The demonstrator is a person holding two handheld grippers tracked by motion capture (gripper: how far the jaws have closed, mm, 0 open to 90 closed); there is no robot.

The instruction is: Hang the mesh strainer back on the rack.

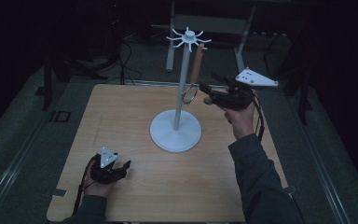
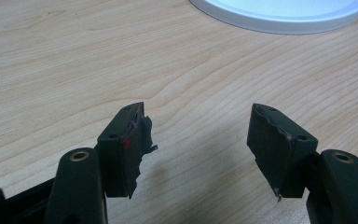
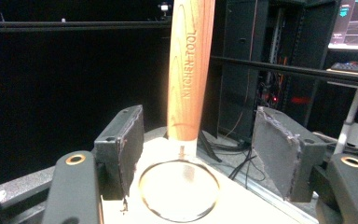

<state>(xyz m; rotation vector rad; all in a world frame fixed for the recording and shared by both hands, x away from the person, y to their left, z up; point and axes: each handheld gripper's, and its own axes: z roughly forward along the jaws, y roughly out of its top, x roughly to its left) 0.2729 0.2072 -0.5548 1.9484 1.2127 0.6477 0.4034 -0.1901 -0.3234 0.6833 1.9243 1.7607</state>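
Where the wooden table top (image 1: 135,186) is viewed from above, a white metal stand with a round base, a thin upright pole and a crown of radiating hooks (image 1: 176,133) is recorded near its middle. A kitchen utensil with a turned light-wood handle and a thin wire ring at its lower end (image 1: 196,70) is seen hanging from one hook, handle upward, ring just beside the pole. In the right gripper view the handle (image 3: 189,70), stamped "KITCHEN·TOOL", is shown upright and central, the ring below it.

The right gripper (image 1: 208,93) is held level at the height of the ring, raised off the table, by the person's right hand (image 1: 240,119). Its jaws are spread wide on either side of the ring; no pad is seen pressing on the utensil, which is thus released and borne by the hook alone.

The left gripper (image 1: 121,168) is rested low at the near left of the table, well apart from the stand. Its jaws are parted, with bare wood between them and the rim of the stand's base (image 2: 279,21) beyond.
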